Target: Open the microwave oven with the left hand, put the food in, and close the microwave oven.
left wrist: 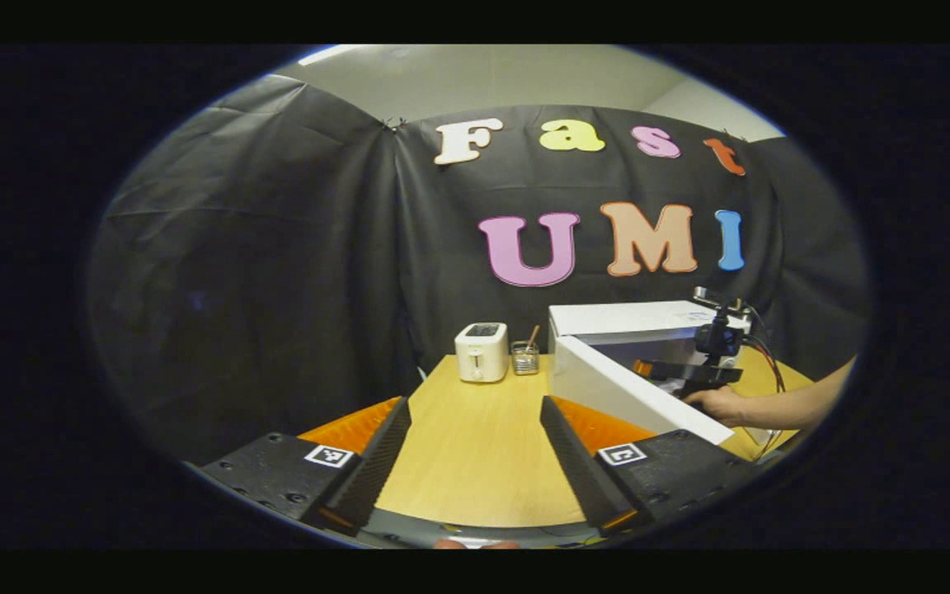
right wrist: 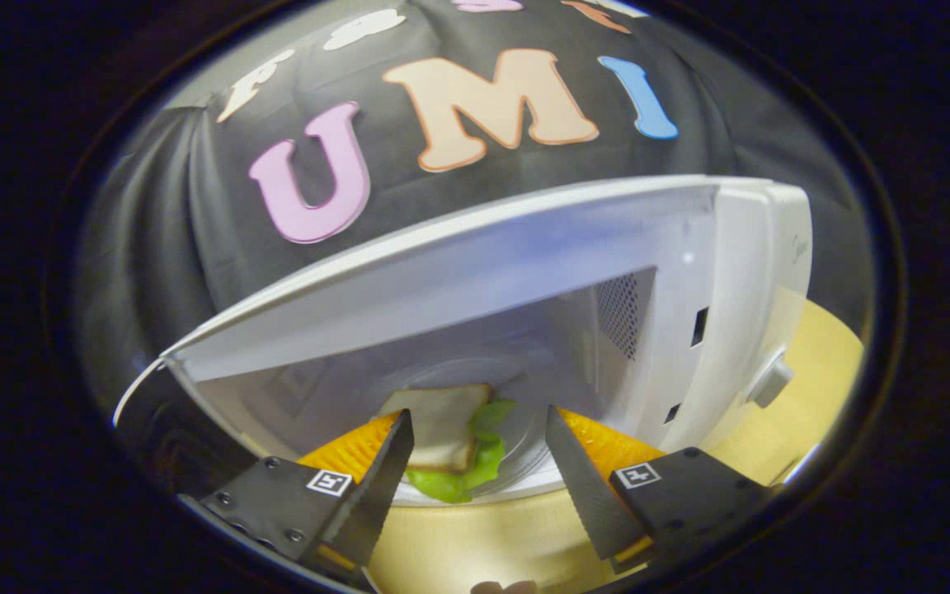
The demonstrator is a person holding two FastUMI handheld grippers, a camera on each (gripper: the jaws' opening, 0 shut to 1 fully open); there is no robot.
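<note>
Microwave [right wrist: 475,272] door [left wrist: 632,392] swung wide; sandwich [right wrist: 446,437] inside its mouth, between the released right claw [right wrist: 475,462]. Left claw [left wrist: 475,445] released, over bare table [left wrist: 475,445].

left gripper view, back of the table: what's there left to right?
Toaster → glass jar with a stick in it → microwave, door swung open → right hand-held gripper reaching into it, with the hand holding it at the far right.
</note>
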